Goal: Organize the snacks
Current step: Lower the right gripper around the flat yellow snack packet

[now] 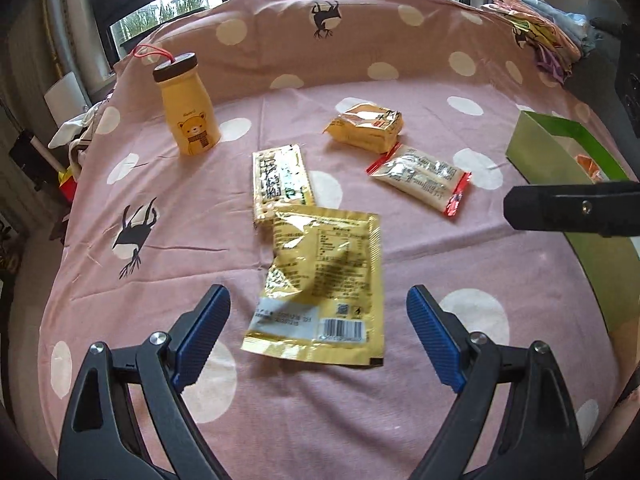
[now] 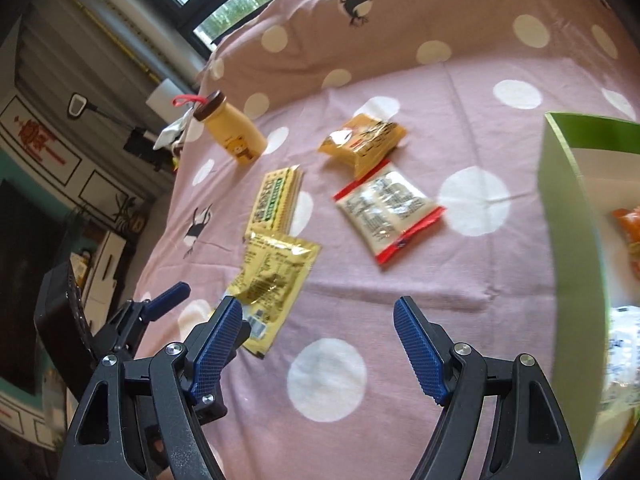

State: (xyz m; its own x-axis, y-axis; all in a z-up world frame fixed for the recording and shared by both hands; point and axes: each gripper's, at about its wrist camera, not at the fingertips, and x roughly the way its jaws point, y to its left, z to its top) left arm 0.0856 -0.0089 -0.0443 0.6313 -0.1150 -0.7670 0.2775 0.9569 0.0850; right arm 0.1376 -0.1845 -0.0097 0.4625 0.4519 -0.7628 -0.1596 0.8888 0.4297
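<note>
Little of the printing on the snacks can be read: the large gold foil packet [image 1: 320,284] shows a barcode, a white date label and blocks of small text too fine to make out, and the long yellow packet [image 1: 282,184] just beyond it, its near end tucked under the gold one, carries big characters that are not legible. Farther back lie a folded orange-yellow packet [image 1: 366,126] and a white packet with red ends [image 1: 420,178], close together, both with unreadable print. A yellow bottle [image 1: 190,114] with a bear drawing, dark cap and red loop stands upright at the left. All rest on a pink cloth [image 1: 400,240] with white dots and dark deer figures, draped over a raised back edge; windows with greenery lie behind, and folded fabrics [image 1: 536,36] sit at the far right. A green box [image 2: 568,216] stands open at the right, with an orange wrapper inside. The left gripper [image 1: 318,330] hangs with its blue pads spread wide, above the gold packet's near end, gripping nothing. The right gripper [image 2: 318,344] is likewise spread wide and empty over bare cloth, between the gold packet and the box.
</note>
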